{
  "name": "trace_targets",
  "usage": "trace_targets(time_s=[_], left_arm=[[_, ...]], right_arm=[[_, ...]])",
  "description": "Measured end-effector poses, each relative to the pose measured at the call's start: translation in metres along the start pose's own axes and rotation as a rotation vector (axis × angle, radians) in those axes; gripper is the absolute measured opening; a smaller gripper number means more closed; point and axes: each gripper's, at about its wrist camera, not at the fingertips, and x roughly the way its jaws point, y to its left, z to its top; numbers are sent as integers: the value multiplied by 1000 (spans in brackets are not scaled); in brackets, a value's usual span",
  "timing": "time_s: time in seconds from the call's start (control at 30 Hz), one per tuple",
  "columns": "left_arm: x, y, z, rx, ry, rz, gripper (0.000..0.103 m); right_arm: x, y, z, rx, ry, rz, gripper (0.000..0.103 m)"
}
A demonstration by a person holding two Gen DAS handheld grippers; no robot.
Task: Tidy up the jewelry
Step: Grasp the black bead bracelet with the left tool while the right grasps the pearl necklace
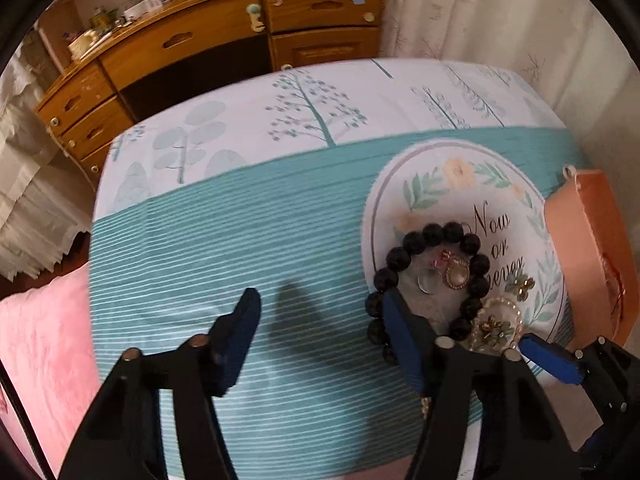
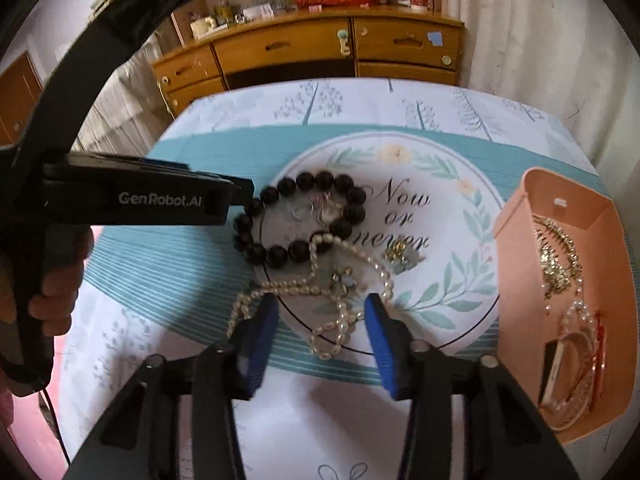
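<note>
Covering the whole surface is a teal-striped bedspread [image 2: 168, 248] with white tree-printed bands at its far and near edges, and behind its far edge stands a wooden dresser [image 2: 312, 48] against a pale curtain [image 2: 540, 40]. Printed on the bedspread toward the right side is a round white floral emblem [image 2: 452, 232] with script lettering. At the right edge sits an open peach box [image 2: 516, 288] holding a gold chain necklace [image 2: 558, 256] toward its far end and several bangles [image 2: 576, 364] toward its near end.

On the emblem's left part lies a ring of black beads [image 2: 300, 220], with small earrings and a ring [image 2: 320, 210] inside its loop. Just nearer the viewer, a pearl necklace [image 2: 340, 296] trails in loops across the emblem's near-left edge onto the stripes, touching the black beads at its far end. A small flower brooch [image 2: 402, 254] rests just right of the pearls, under the lettering.

The left gripper [image 1: 316, 328] hangs with its jaws spread wide, holding nothing; its right finger sits over the black beads' left side, its left finger over bare stripes. The right gripper [image 2: 322, 338] is likewise released, its blue pads [image 2: 380, 344] straddling the near loop of the pearl necklace without pinching it
</note>
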Motion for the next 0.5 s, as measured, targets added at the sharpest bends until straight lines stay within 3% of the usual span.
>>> trace_targets(time_s=[0.13, 0.2, 0.27, 0.37, 0.5], left_arm=[[5, -9, -3, 46, 3, -19, 50], [11, -14, -3, 57, 16, -35, 40], [10, -16, -2, 56, 9, -40, 31], [10, -19, 0, 55, -4, -40, 29], [10, -22, 0, 53, -37, -27, 28]], right_arm=[[2, 5, 0, -35, -6, -27, 38], [4, 8, 1, -67, -6, -45, 34], [4, 10, 3, -85, -12, -81, 17], [7, 6, 7, -93, -3, -103, 5], [10, 7, 5, -115, 21, -98, 5]])
